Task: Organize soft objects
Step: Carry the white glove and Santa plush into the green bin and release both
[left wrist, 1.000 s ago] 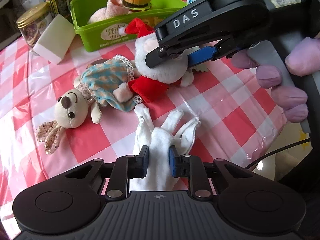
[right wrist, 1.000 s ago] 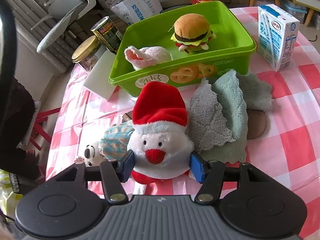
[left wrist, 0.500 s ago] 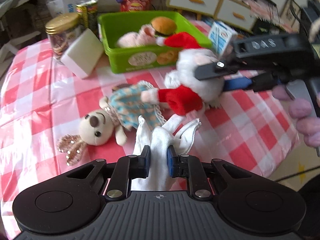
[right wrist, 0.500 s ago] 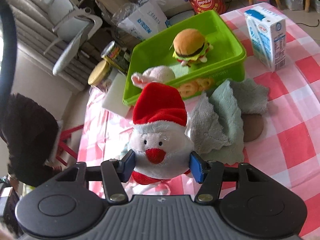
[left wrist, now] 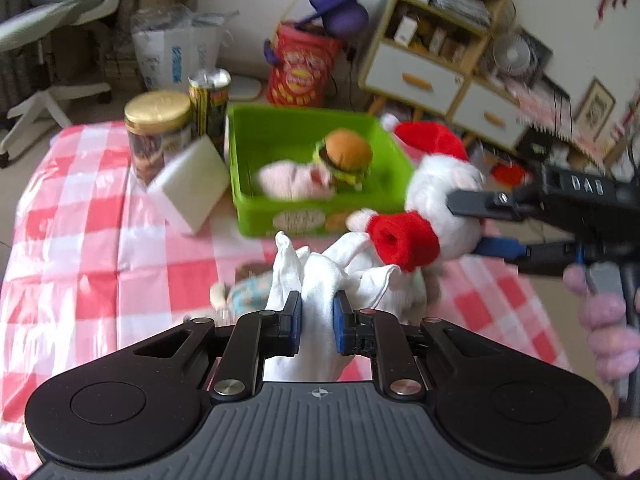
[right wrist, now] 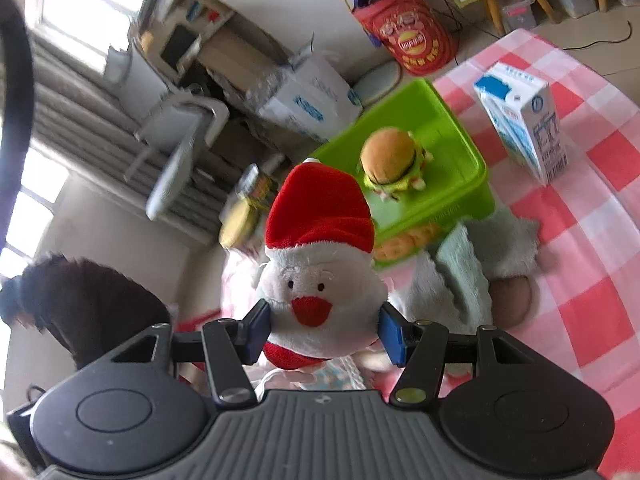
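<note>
My left gripper (left wrist: 316, 322) is shut on a white cloth glove (left wrist: 320, 276), held up off the checked tablecloth (left wrist: 80, 240). My right gripper (right wrist: 322, 334) is shut on a Santa plush (right wrist: 320, 276) with a red hat, lifted clear of the table; the left wrist view shows that Santa plush (left wrist: 432, 196) hanging at the near right corner of the green bin (left wrist: 256, 208). In the green bin (right wrist: 472, 184) lie a burger plush (right wrist: 394, 158) and a pink plush (left wrist: 292, 180). A rabbit doll in a blue dress (left wrist: 248, 296) lies mostly hidden behind the glove.
A gold-lidded jar (left wrist: 158, 136), a can (left wrist: 210, 100) and a white sponge block (left wrist: 188, 188) stand left of the bin. A milk carton (right wrist: 524, 120) stands right of it, with grey-green cloths (right wrist: 464, 280) in front. A gloved hand (left wrist: 608, 320) holds the right gripper.
Both grippers have risen. The glove has left the table and the left fingers have drawn tighter on it. The Santa plush has been carried up toward the green bin.
</note>
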